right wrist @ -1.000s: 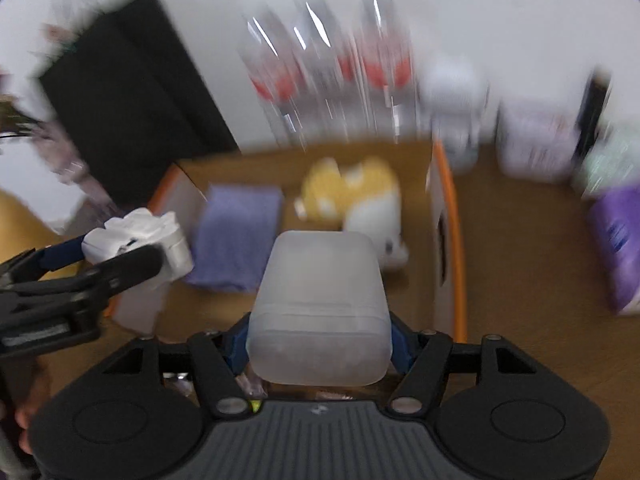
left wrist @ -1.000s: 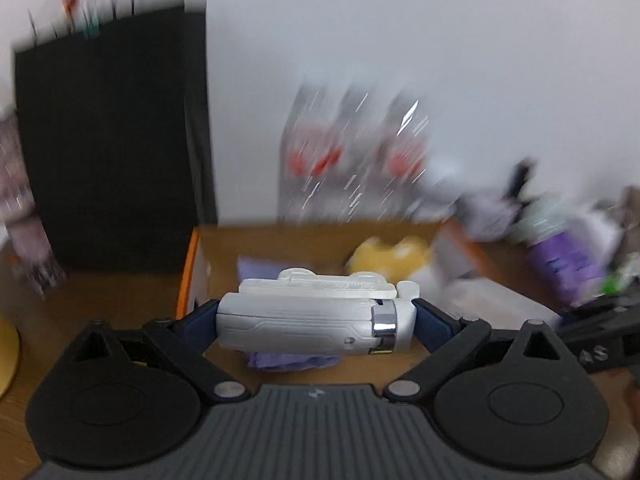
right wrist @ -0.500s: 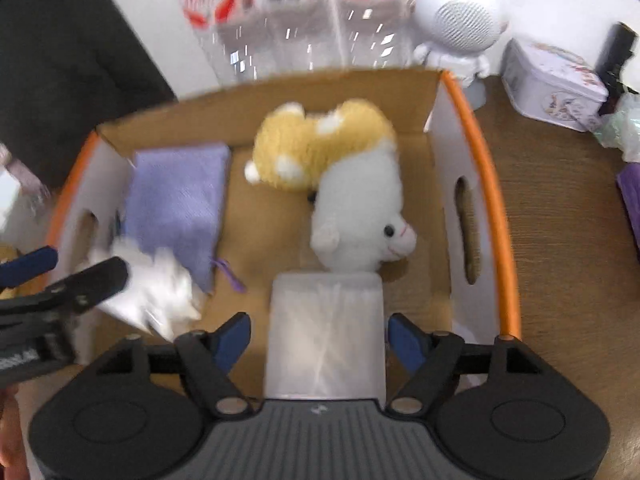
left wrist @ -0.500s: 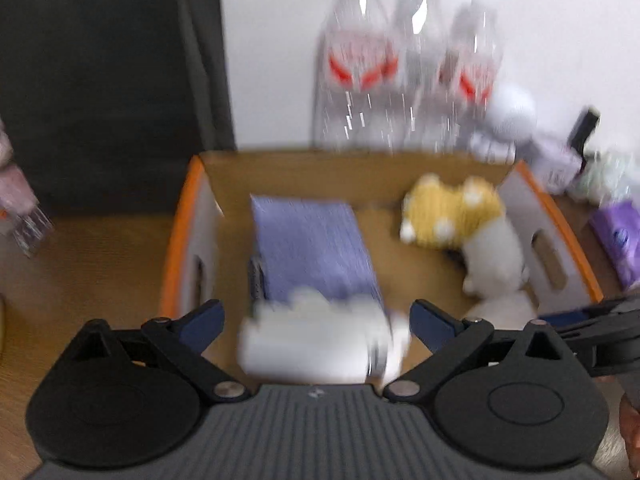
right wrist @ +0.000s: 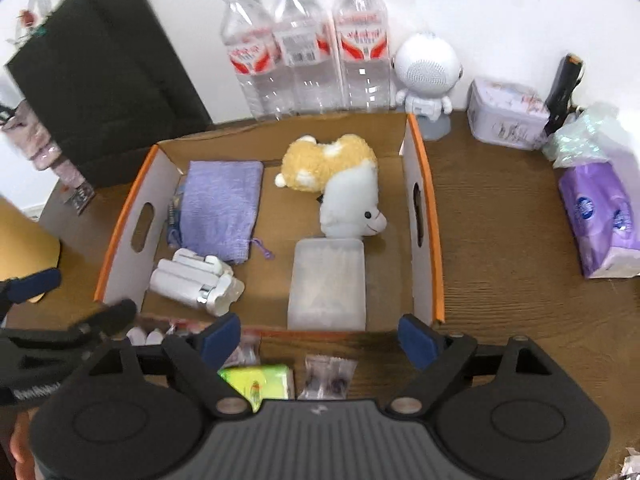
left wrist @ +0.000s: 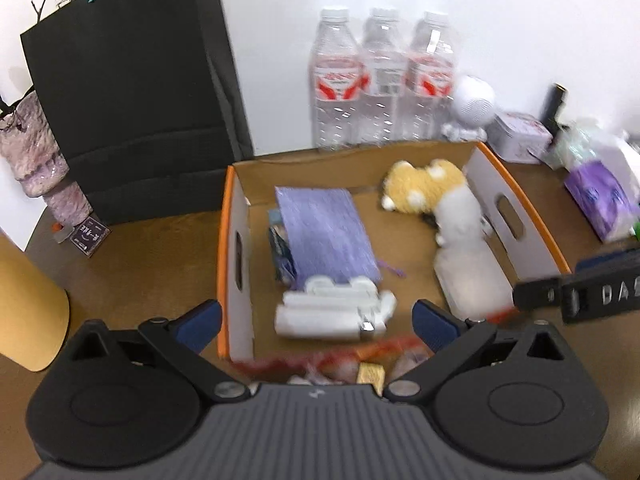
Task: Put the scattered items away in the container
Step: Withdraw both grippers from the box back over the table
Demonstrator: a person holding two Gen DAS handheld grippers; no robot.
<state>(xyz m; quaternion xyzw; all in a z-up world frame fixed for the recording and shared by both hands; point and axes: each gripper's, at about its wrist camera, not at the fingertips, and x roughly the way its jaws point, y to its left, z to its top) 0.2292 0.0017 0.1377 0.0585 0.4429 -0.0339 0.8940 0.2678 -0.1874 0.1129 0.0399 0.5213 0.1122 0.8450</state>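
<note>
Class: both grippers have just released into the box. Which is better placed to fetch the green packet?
Probably the right gripper: its jaws are opening, nothing between them, above the green packet before the box.

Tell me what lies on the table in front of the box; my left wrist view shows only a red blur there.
Observer: A green-yellow packet lies just outside the front wall of the cardboard box.
Operator: Anything beside it?
Observer: Yes, a clear wrapped sachet to its right, also on the table.
Operator: Is the right hand-held gripper holding the frosted case?
Observer: No. Its jaws are opening, and the frosted case lies flat inside the cardboard box, free of the pads.
</note>
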